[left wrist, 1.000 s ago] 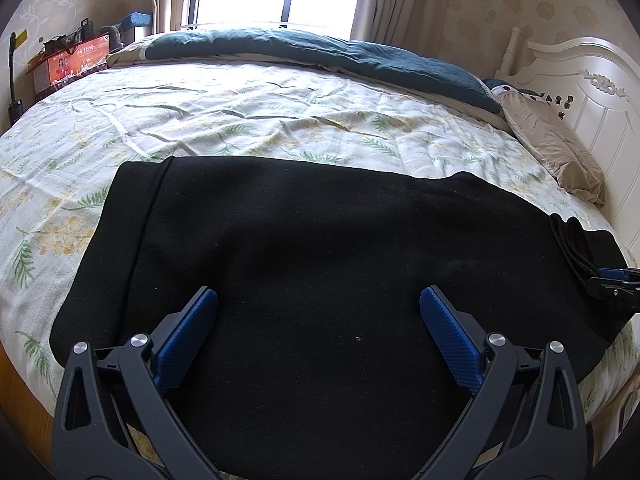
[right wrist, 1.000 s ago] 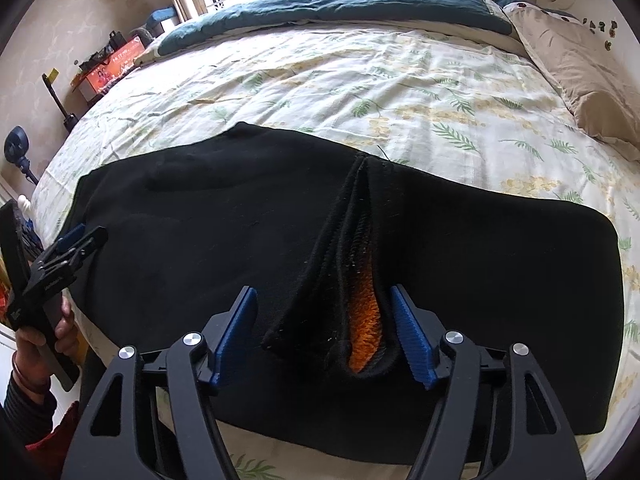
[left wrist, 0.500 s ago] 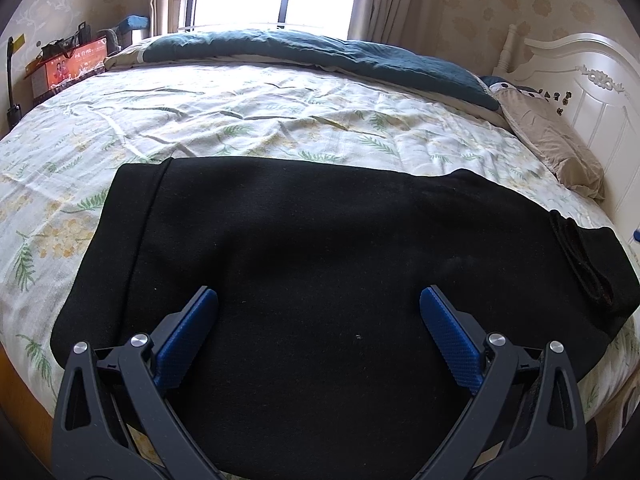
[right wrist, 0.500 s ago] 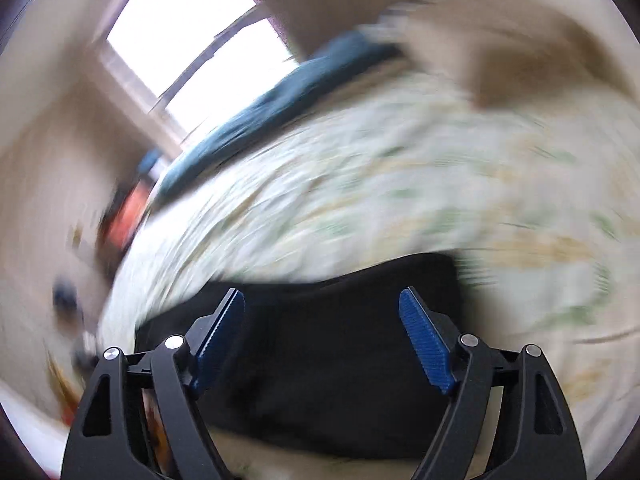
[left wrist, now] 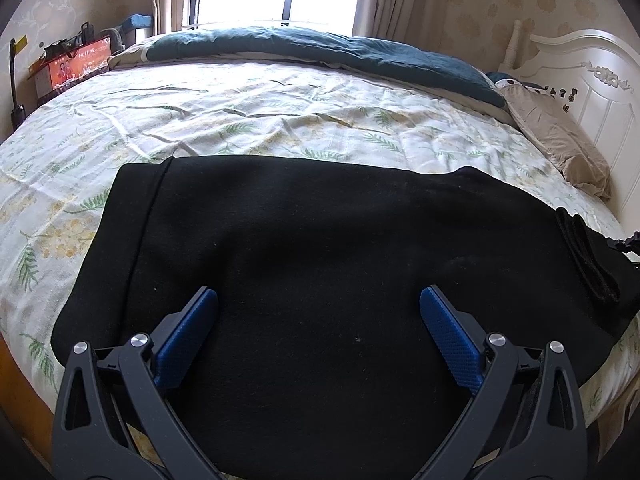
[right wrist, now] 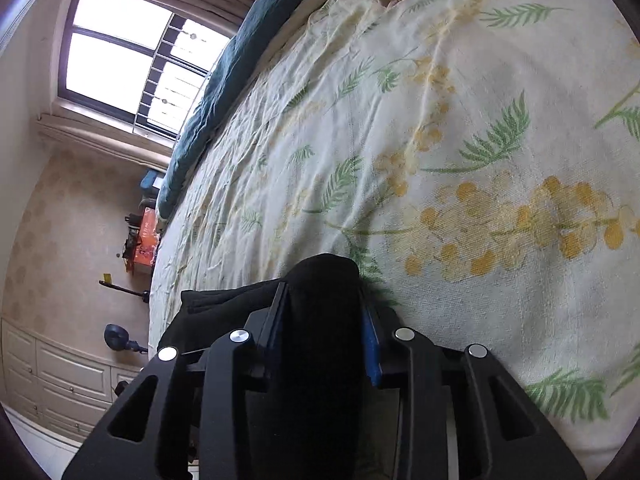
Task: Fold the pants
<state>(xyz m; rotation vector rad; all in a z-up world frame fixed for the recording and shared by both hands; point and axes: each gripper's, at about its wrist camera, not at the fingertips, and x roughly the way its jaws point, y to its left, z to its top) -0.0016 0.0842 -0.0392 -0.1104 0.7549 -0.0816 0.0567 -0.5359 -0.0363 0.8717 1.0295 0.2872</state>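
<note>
Since a second ago, my right gripper has swung off the waistband and rolled; its jaws are closing around a thick fold of the black pants. My left gripper hovers with jaws wide over the pants, which lie flat across the bed, toward its near edge.

The pants were black, of a thick matte fabric, and lay flat across the near side of the bed, spread wide from left to right. A seam ran down close to their left edge. At the right end a darker ribbed band crossed the cloth. In the right wrist view a bunched fold of the pants stood raised off the bed's flowered sheet.
</note>
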